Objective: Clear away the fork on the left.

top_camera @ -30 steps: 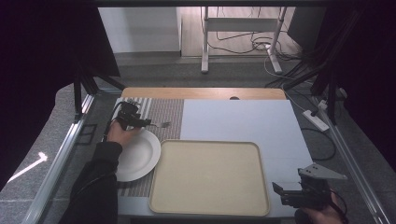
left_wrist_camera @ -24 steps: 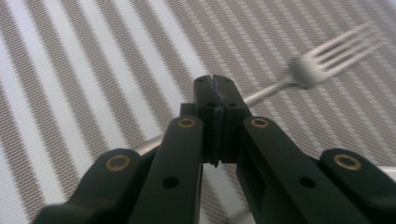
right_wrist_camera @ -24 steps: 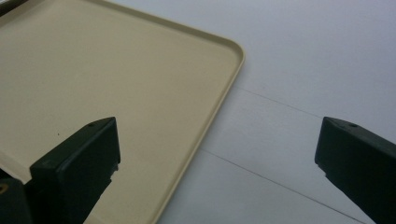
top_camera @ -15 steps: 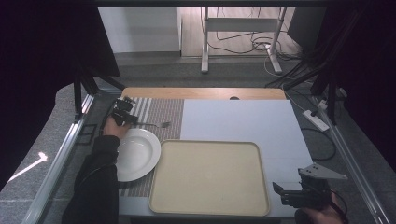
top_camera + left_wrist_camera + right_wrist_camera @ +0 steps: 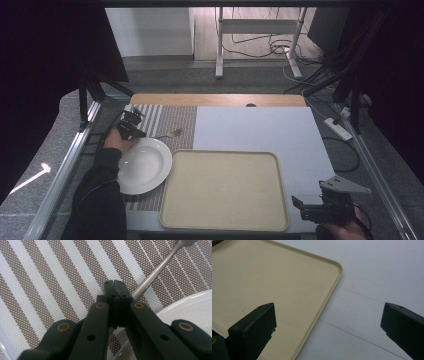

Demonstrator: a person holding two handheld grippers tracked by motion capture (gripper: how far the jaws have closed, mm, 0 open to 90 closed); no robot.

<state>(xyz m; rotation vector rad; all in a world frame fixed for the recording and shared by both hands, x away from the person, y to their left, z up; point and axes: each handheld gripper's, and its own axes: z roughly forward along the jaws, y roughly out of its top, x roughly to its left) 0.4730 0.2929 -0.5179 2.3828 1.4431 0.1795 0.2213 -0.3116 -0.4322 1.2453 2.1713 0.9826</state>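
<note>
A grey floor (image 5: pixel 165 75) with trailing cables surrounds the wooden table (image 5: pixel 215 99). On it lie a white sheet (image 5: pixel 255 127), a beige tray (image 5: pixel 223 190), a striped mat (image 5: pixel 167 120) and a white plate (image 5: pixel 142 165). The left gripper (image 5: pixel 115 290) is clamped on the fork (image 5: pixel 152 275) handle on the mat beside the plate; the right gripper (image 5: pixel 328 322) gapes by the tray's corner.

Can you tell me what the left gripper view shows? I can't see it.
The left gripper has its black jaws shut on the handle of a metal fork lying on a striped placemat, beside a white plate.
</note>
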